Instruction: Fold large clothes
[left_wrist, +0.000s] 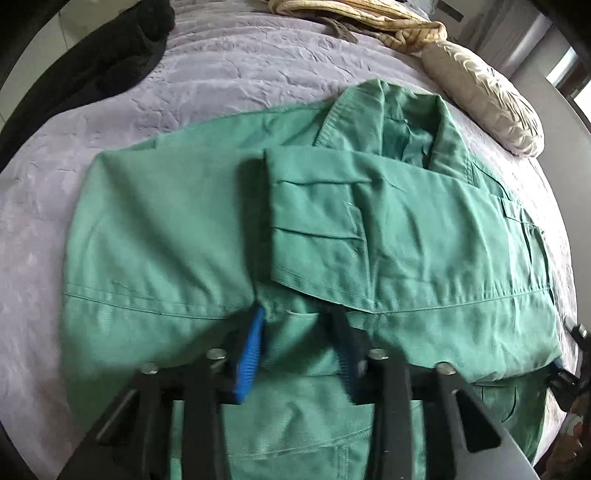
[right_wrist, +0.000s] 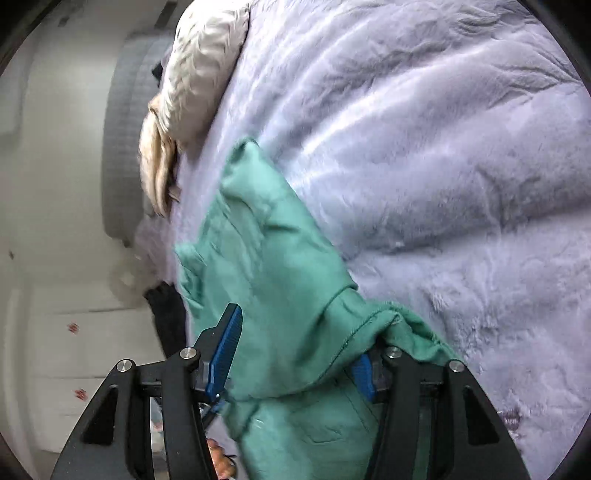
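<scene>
Lilac bedspread (left_wrist: 229, 74) is stretching ahead of your claws; one pillow (left_wrist: 484, 96) far right. One jacket (left_wrist: 369, 229) is lying between both wide-spread claws: left (left_wrist: 299, 332), right (right_wrist: 295, 354).

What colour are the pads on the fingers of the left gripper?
Blue, with fine ribs. The pads on the left gripper show best in the left wrist view.

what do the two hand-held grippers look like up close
Both look alike: the left hand-held gripper and the right hand-held gripper have matte black angular frames with triangular cut-outs, silver round bolt heads, and ribbed blue finger pads. No cables or markings show.
</scene>
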